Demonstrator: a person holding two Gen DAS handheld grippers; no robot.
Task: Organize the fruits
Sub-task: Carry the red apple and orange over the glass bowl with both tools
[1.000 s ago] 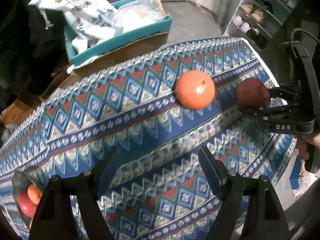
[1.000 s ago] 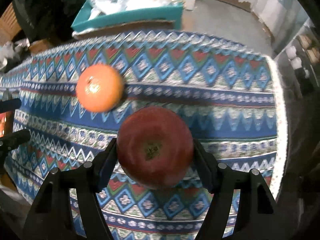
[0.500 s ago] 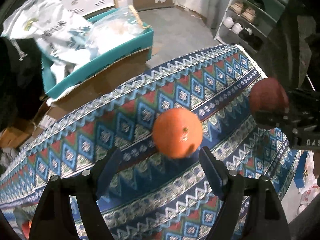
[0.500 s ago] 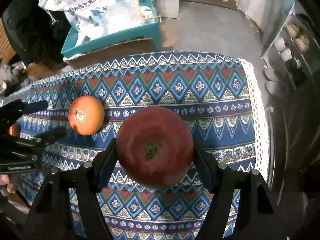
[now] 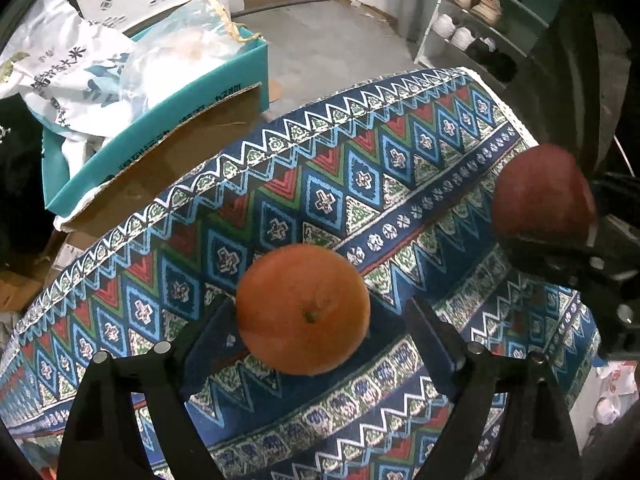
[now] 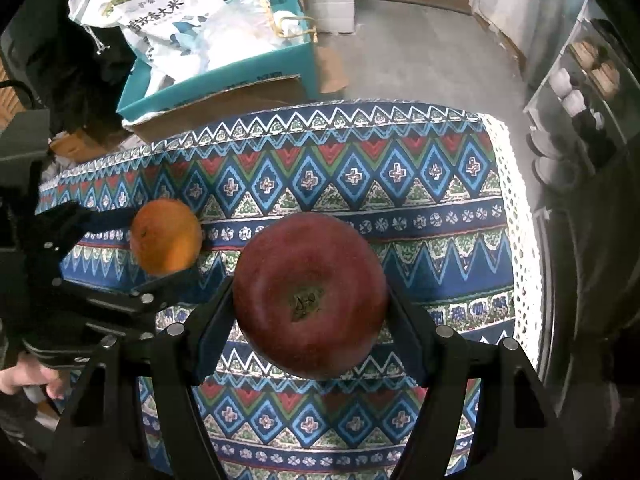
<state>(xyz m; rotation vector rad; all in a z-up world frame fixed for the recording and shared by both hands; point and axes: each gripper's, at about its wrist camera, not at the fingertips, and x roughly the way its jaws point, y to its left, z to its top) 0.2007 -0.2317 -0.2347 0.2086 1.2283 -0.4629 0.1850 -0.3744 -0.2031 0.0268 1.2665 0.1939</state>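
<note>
Orange and round, the orange [image 5: 303,309] sits on the patterned cloth of the desk [image 5: 420,152], at about six o'clock in the left wrist view and straddled by the left tool [image 5: 316,320]. To do this pick well, I would lower the left tool until both fingers reach the fruit's widest girth, keep the fruit centred, then close evenly so it cannot roll out toward twelve o'clock. The jaws of the left tool have just been opening and now stand wide; the orange lies between them, with a clear gap on its three o'clock side. On the nine o'clock side the finger looks very close to the skin, though the view is too steep to say whether it touches.

Moving right, the right tool [image 6: 310,304] is closed onto a dark red apple [image 6: 310,296], both fingers pressed against its flanks, stem end facing the camera. The apple looks held above the cloth, at about three o'clock from the orange and well apart from it.
</note>
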